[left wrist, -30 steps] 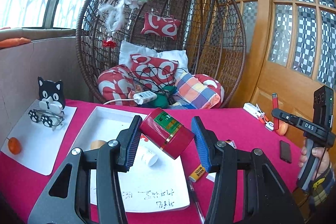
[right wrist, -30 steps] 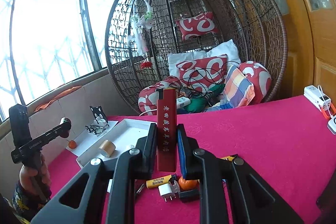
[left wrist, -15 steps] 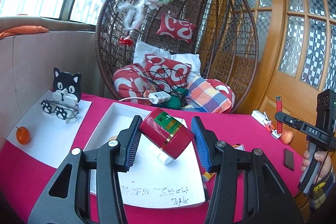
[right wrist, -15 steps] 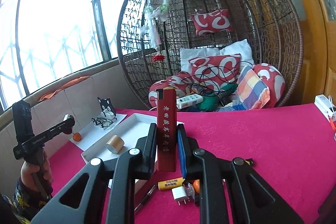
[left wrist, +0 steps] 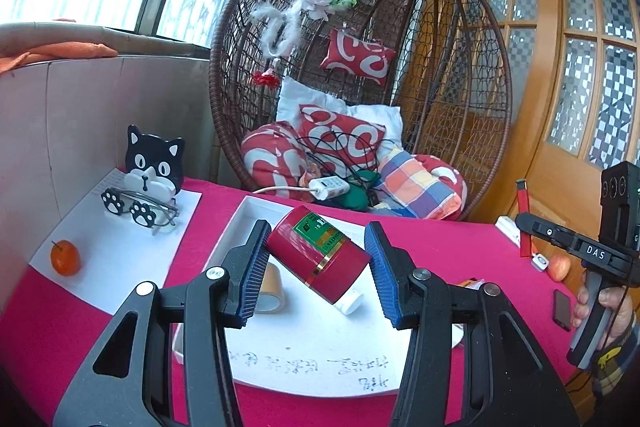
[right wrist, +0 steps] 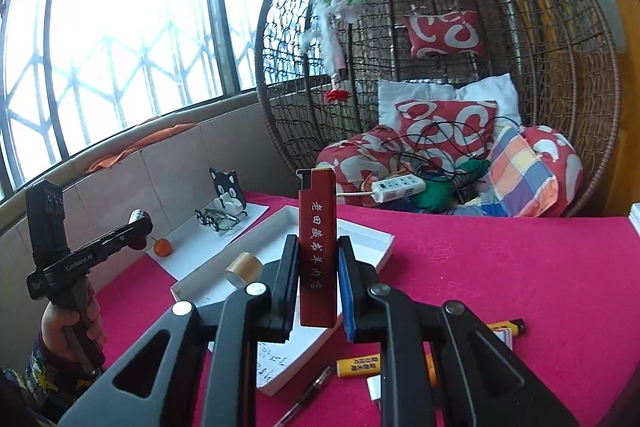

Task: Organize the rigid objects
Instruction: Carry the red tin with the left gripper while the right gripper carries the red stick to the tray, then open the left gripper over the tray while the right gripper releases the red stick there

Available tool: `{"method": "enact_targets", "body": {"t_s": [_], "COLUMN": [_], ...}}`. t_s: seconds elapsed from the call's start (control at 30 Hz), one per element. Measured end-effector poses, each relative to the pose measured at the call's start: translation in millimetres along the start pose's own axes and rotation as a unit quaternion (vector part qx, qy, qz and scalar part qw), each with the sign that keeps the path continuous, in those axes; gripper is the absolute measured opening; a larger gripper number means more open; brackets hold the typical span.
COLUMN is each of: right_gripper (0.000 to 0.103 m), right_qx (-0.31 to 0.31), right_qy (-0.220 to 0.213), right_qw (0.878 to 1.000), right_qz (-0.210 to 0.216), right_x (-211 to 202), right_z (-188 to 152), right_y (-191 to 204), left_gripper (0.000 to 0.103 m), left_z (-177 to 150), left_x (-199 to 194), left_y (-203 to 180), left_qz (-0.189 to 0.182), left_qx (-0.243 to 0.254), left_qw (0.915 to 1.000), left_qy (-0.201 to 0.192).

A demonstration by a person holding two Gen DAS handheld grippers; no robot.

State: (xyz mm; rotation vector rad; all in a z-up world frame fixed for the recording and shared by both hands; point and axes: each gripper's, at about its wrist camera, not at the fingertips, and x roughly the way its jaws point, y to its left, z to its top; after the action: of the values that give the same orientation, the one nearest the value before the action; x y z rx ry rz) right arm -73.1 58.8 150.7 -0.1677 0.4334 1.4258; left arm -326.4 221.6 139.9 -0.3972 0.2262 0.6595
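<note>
Closer now, red canister (left wrist: 318,258) hides white bottle's (left wrist: 349,303) body.

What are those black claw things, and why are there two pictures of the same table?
Each claw is a grabbing tool that a person holds by a handle, one in each hand, with a camera on it looking out along its two fingers. So each picture comes from one hand. The left tool holds a red tin, tilted, above a white tray on the pink tablecloth. The right tool squeezes a flat red stick with white writing, held upright. In the tray lies a roll of tape. Beside it sit a small orange and a cat-shaped glasses stand on paper.
</note>
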Motion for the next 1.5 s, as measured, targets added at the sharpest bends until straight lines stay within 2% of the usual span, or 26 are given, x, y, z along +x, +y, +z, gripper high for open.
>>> {"method": "enact_targets", "body": {"t_s": [0.17, 0.3, 0.6, 0.73, 0.97, 1.0, 1.03, 1.07, 1.1, 1.13, 1.17, 1.2, 1.23, 1.27, 1.37, 1.5], "right_gripper": [0.017, 0.017, 0.017, 0.017, 0.017, 0.018, 0.018, 0.018, 0.020, 0.032, 0.053, 0.065, 0.084, 0.087, 0.087, 0.094], "right_qx": [0.000, 0.018, 0.016, 0.022, 0.038, 0.043, 0.047, 0.051, 0.052, 0.056, 0.061, 0.069, 0.077, 0.082, 0.107, 0.134], "right_qy": [0.022, 0.056, 0.137, 0.165, 0.175, 0.168, 0.161, 0.153, 0.144, 0.134, 0.126, 0.114, 0.096, 0.085, 0.042, -0.004], "right_qw": [1.000, 0.998, 0.990, 0.986, 0.983, 0.985, 0.985, 0.986, 0.988, 0.989, 0.989, 0.990, 0.991, 0.991, 0.989, 0.984], "right_qz": [0.021, 0.037, -0.001, -0.017, -0.027, -0.027, -0.027, -0.030, -0.035, -0.039, -0.043, -0.048, -0.056, -0.063, -0.089, -0.121], "right_x": [29.5, 67.7, 160.0, 180.8, 194.4, 190.2, 186.1, 181.5, 174.0, 165.0, 158.3, 148.5, 135.0, 126.4, 88.3, 43.2], "right_z": [6.6, 6.1, -11.5, -25.0, -34.9, -34.2, -33.2, -31.9, -30.4, -29.1, -28.2, -26.9, -25.2, -23.6, -17.0, -14.1], "right_y": [6.9, 7.7, 5.3, 1.7, -4.0, -6.1, -7.9, -9.9, -12.2, -15.3, -18.2, -22.5, -28.3, -32.3, -55.0, -82.4], "left_gripper": [0.048, 0.048, 0.048, 0.048, 0.048, 0.049, 0.054, 0.073, 0.085, 0.099, 0.103, 0.103, 0.103, 0.103, 0.103, 0.103], "left_z": [14.1, 18.7, 5.8, -6.8, -20.6, -21.0, -21.6, -22.1, -22.6, -22.5, -22.3, -22.0, -21.2, -20.1, -16.5, -15.6], "left_x": [34.5, 75.4, 158.2, 172.9, 179.6, 177.7, 177.4, 176.1, 174.2, 171.2, 165.3, 161.7, 158.1, 153.9, 140.9, 132.6], "left_y": [6.6, 9.8, 22.8, 32.6, 38.3, 38.5, 38.5, 39.1, 39.2, 38.8, 37.5, 35.8, 33.7, 30.6, 14.1, -25.1], "left_qz": [-0.006, -0.013, 0.031, 0.047, 0.057, 0.058, 0.058, 0.058, 0.061, 0.065, 0.071, 0.074, 0.076, 0.075, 0.050, 0.012], "left_qx": [-0.007, -0.025, -0.040, -0.054, -0.065, -0.068, -0.070, -0.074, -0.077, -0.079, -0.080, -0.080, -0.080, -0.081, -0.071, -0.022], "left_qw": [0.9994, 0.9967, 0.9876, 0.9829, 0.9787, 0.9785, 0.9782, 0.9777, 0.9773, 0.9780, 0.9796, 0.9803, 0.9808, 0.9818, 0.9870, 0.9913], "left_qy": [0.034, 0.077, 0.148, 0.170, 0.186, 0.186, 0.187, 0.188, 0.188, 0.182, 0.170, 0.165, 0.161, 0.154, 0.135, 0.129]}}
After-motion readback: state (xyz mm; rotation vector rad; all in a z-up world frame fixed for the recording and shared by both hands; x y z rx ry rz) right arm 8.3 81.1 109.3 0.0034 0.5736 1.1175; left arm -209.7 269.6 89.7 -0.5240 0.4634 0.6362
